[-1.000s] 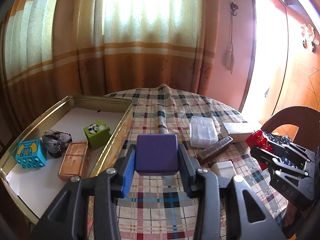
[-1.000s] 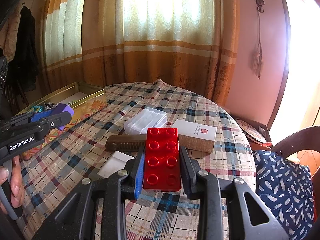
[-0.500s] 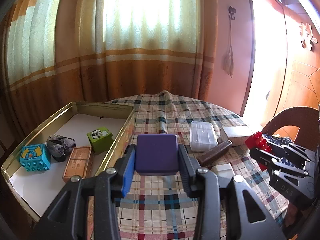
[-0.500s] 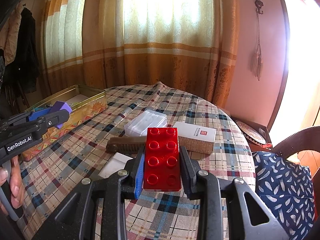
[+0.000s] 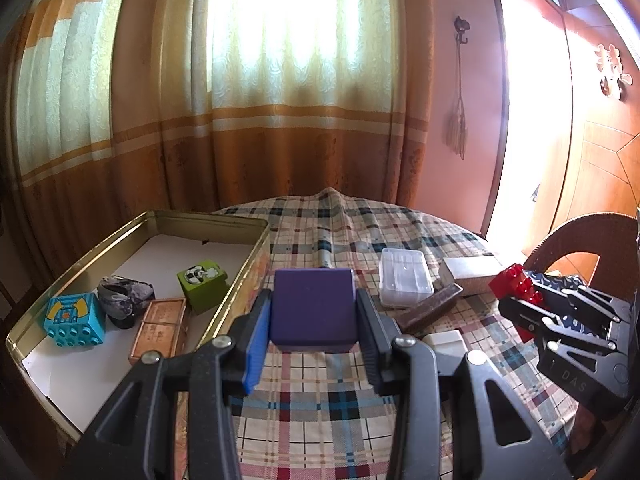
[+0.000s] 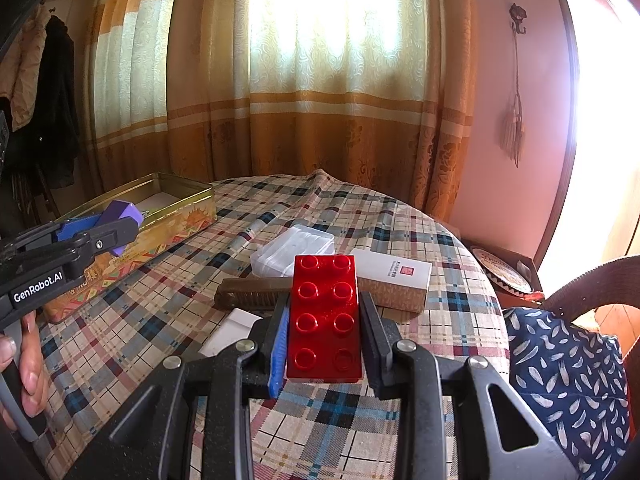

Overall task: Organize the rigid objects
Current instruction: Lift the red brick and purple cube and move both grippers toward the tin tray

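My left gripper (image 5: 314, 312) is shut on a purple block (image 5: 313, 308) and holds it above the plaid table, just right of the gold tin (image 5: 248, 222). The tin holds a blue brick (image 5: 74, 320), a grey lump (image 5: 122, 294), a brown box (image 5: 160, 330) and a green block (image 5: 202, 284). My right gripper (image 6: 324, 316) is shut on a red studded brick (image 6: 325, 316) above the table's right part. The left gripper (image 6: 100, 232) with the purple block (image 6: 122, 220) shows at the left of the right wrist view. The right gripper (image 5: 520, 300) shows at the right of the left wrist view.
On the tablecloth lie a clear plastic case (image 5: 405, 277), a white-and-brown box (image 6: 394, 282), a dark brown bar (image 6: 254, 292) and a white flat piece (image 6: 232, 330). A chair with a blue patterned cushion (image 6: 568, 376) stands at the right. Curtains hang behind the table.
The left wrist view has risen and tilted slightly, so the tin and table sit a little lower in view. Both grippers keep their blocks. The right gripper has barely moved.
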Demonstrator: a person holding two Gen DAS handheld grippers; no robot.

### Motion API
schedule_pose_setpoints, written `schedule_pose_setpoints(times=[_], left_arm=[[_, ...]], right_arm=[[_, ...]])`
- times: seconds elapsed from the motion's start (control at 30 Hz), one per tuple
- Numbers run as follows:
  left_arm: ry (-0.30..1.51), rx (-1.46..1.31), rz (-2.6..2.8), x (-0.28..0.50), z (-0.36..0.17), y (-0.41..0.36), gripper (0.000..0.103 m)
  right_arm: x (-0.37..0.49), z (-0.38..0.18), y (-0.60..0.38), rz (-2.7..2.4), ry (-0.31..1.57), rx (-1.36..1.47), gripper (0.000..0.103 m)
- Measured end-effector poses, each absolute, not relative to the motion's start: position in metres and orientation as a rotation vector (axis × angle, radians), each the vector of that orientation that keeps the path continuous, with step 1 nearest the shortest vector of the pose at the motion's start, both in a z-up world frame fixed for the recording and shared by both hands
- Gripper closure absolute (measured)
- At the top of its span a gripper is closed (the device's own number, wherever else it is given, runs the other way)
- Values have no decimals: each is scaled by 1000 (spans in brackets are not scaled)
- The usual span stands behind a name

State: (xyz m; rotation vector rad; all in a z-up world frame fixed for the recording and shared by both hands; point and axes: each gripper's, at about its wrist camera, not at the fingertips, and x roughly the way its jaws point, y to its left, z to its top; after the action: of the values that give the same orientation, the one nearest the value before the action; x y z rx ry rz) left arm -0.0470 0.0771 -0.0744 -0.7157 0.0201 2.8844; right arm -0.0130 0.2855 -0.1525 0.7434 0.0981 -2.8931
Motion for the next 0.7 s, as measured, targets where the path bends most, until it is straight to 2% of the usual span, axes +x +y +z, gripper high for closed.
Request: schedule_pose_setpoints(times=[0.7], left_arm=[[-21, -685, 2911, -41, -70, 63, 64]], right_arm=[[-2, -151, 251, -2842, 173, 692, 69]])
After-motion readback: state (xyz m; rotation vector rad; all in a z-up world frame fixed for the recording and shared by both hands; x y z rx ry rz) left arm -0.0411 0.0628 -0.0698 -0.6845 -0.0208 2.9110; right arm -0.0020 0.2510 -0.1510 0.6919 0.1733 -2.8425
